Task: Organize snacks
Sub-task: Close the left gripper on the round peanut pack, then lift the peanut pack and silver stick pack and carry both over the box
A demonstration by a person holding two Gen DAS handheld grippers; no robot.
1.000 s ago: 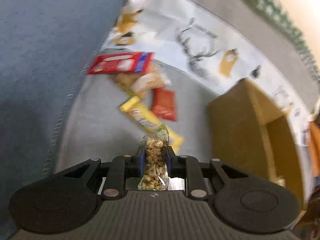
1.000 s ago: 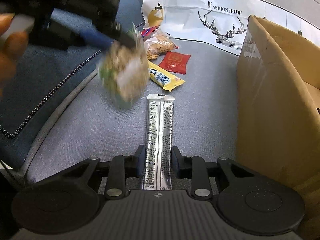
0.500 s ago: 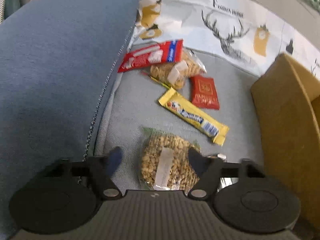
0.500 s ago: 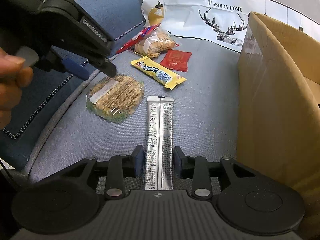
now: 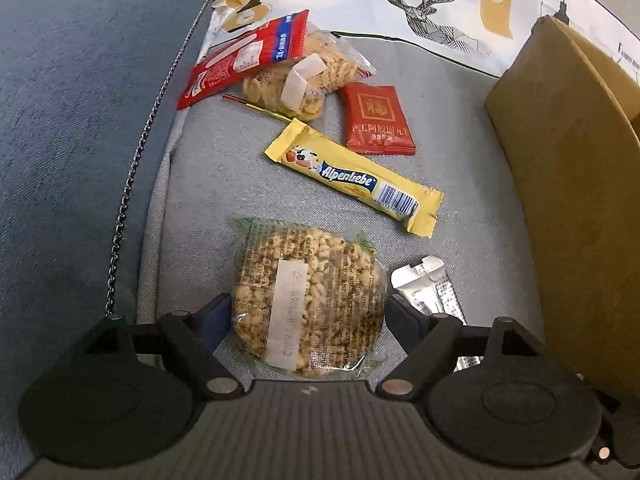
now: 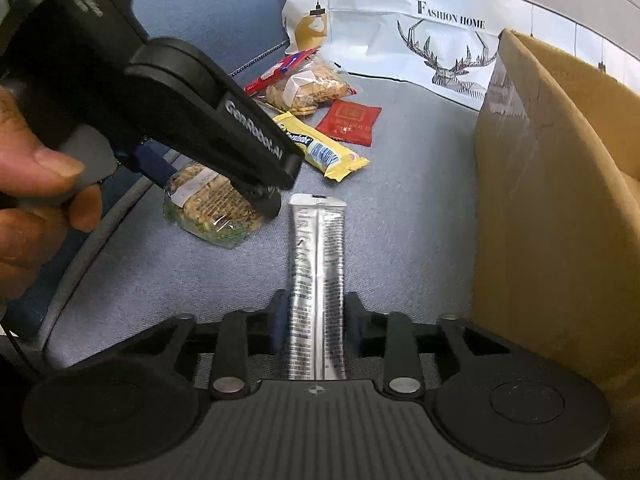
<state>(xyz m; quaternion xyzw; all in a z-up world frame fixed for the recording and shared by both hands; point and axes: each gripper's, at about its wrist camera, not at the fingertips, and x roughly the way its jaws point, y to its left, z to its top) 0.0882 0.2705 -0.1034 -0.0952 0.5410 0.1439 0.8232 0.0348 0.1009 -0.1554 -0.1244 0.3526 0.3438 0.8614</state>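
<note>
Round puffed-grain cake [image 5: 308, 300] in clear wrap lying flat between my spread left fingers, silver stick sachet [image 6: 318, 280] lengthwise between my right ones, yellow Alpenliebe bar [image 5: 354, 176] diagonal beyond, red sachet [image 5: 378, 118] farther.

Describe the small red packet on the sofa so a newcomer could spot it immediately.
Start at the cardboard box on the grey cushion. Left of it lies the flat red sachet, just beyond the yellow Alpenliebe bar. It alone is squarish with gold characters.
</note>
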